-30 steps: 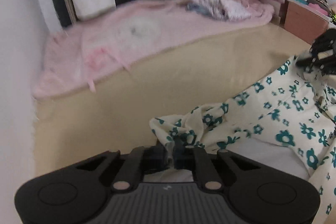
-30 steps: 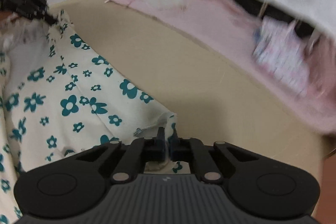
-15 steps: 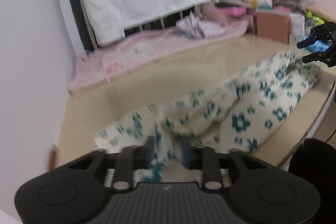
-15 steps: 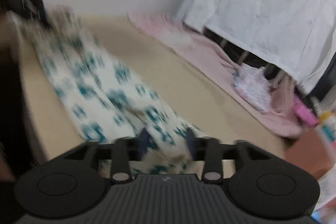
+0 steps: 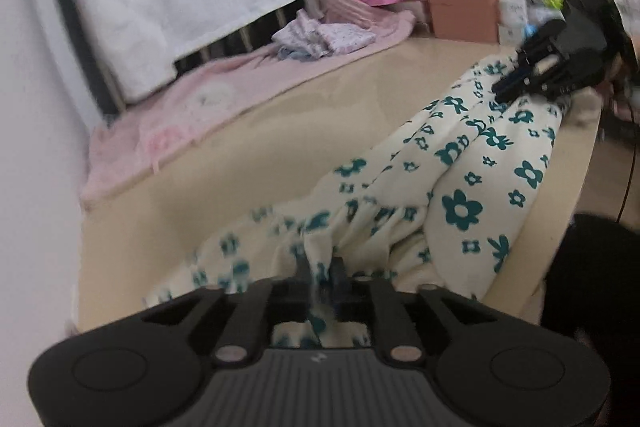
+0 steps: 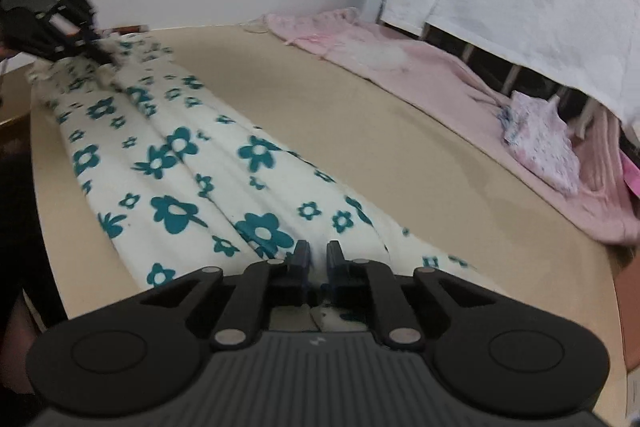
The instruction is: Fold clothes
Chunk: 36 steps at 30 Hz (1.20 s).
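1. The garment point(image 6: 168, 183), cream with teal flowers, lies in a long, narrow strip along the near edge of the tan table point(image 6: 360, 131), with one gripper at each end.

2. The left gripper point(image 5: 320, 267) has its jaws closing to a narrow gap, and bunched cloth sits between them. The frame is blurred, so I cannot tell whether the pads have bitten yet.

3. The right gripper point(image 6: 318, 253) is closing too, its fingers narrow. The other end of the garment lies under and between its tips; whether it is pinched I also cannot tell.

4. Step in hand, as I judge it: taking a fresh hold of both ends of the strip, ready for the next fold.

5. The next move probably calls for both grips to be firm, then for one end to be lifted and carried over to the other, with the edges kept in line and the cloth kept from sliding off the near edge.

6. Only the left view shows the gathered, crumpled band at its end, the brown box point(image 5: 464, 15) and the clutter far right.

7. Only the right view shows the length lying in smooth lengthwise pleats, and the bare wall on the far left.

8. Both views show the pink blanket point(image 6: 400, 67) and the small folded pile point(image 6: 536, 139) along the far side.
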Motion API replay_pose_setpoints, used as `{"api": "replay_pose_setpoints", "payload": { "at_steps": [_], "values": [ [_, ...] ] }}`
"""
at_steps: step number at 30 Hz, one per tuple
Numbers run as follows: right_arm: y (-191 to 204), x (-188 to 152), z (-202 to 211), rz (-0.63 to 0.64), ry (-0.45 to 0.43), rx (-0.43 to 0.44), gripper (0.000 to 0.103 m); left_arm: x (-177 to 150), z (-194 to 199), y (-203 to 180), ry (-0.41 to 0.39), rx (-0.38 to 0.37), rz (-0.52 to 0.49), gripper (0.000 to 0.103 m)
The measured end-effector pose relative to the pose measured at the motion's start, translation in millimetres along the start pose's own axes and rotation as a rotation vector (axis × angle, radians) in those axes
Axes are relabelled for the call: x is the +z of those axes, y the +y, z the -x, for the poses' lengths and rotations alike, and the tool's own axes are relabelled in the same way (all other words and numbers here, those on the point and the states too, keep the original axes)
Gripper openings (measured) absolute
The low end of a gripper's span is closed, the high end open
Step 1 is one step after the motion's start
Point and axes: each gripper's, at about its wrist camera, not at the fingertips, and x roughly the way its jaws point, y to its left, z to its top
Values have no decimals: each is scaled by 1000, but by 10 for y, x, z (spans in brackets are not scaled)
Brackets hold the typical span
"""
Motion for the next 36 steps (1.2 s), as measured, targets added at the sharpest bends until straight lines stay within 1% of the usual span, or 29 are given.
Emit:
{"api": "replay_pose_setpoints", "payload": {
  "at_steps": [2, 3, 4, 5, 6, 7, 8, 9, 10, 12, 13, 14, 15, 16, 17, 18, 20, 22, 24, 25, 26, 27, 29, 30, 31, 32, 34, 36],
  "values": [
    [38, 15, 25, 1, 11, -18, 11, -33, 101, 48, -17, -7, 41, 22],
    [62, 40, 80, 14, 11, -15, 15, -29, 202, 95, -43, -18, 71, 26],
    [76, 76, 174, 7, -11, -10, 26, -16, 335, 159, -83, -32, 108, 27],
    [88, 114, 274, -4, -37, -6, 33, -3, 467, 223, -124, -47, 146, 29],
    [114, 151, 409, -25, -85, 7, 42, 30, 562, 296, -161, -49, 192, 38],
    [159, 183, 541, -53, -146, 30, 44, 78, 624, 374, -195, -42, 244, 47],
    [204, 229, 627, -93, -203, 57, 44, 143, 596, 443, -200, -14, 290, 47],
    [262, 297, 660, -151, -259, 85, 44, 223, 490, 502, -180, 31, 331, 45],
    [312, 378, 622, -228, -320, 111, 44, 302, 383, 562, -161, 76, 372, 39],
    [416, 576, 334, -452, -369, 182, 43, 361, 89, 635, -99, 157, 403, 30],
    [516, 696, 150, -510, -348, 217, 35, 355, -60, 664, -62, 185, 411, 29],
    [626, 819, -39, -558, -319, 251, 32, 333, -179, 698, -27, 201, 432, 29],
    [773, 931, -187, -566, -304, 261, 29, 296, -272, 736, 8, 207, 461, 29],
    [932, 1035, -297, -533, -288, 267, 29, 256, -336, 755, 40, 215, 482, 29],
    [1080, 1112, -372, -493, -279, 260, 29, 213, -374, 758, 71, 225, 495, 22],
    [1214, 1166, -439, -458, -271, 245, 29, 170, -395, 756, 101, 237, 501, 6],
    [1407, 1203, -620, -428, -191, 194, 28, 99, -338, 705, 121, 282, 487, 6],
    [1500, 1149, -803, -446, -107, 142, 19, 62, -276, 672, 143, 332, 480, 7],
    [1548, 1057, -827, -452, -141, 118, 19, 66, -182, 665, 145, 375, 518, 8],
    [1583, 1057, -822, -438, -147, 104, 20, 94, -96, 635, 119, 385, 540, 8],
    [1581, 1068, -808, -442, -156, 102, 20, 140, 17, 581, 74, 387, 561, 9],
    [1572, 1081, -793, -449, -165, 103, 21, 188, 129, 502, 16, 366, 578, 9],
    [1480, 1015, -555, -521, -265, 145, 20, 290, 321, 287, -109, 277, 594, 13],
    [1390, 944, -389, -562, -327, 140, 22, 334, 333, 174, -137, 234, 583, 17],
    [1302, 860, -230, -592, -360, 83, 23, 372, 309, 67, -145, 204, 566, 19],
    [1216, 775, -73, -618, -388, 18, 23, 392, 248, -27, -143, 188, 548, 19],
    [1015, 606, 146, -641, -374, -156, 23, 380, 43, -179, -112, 196, 509, 18],
    [783, 434, 249, -668, -315, -313, 23, 310, -186, -282, -51, 243, 476, 18]
  ]
}}
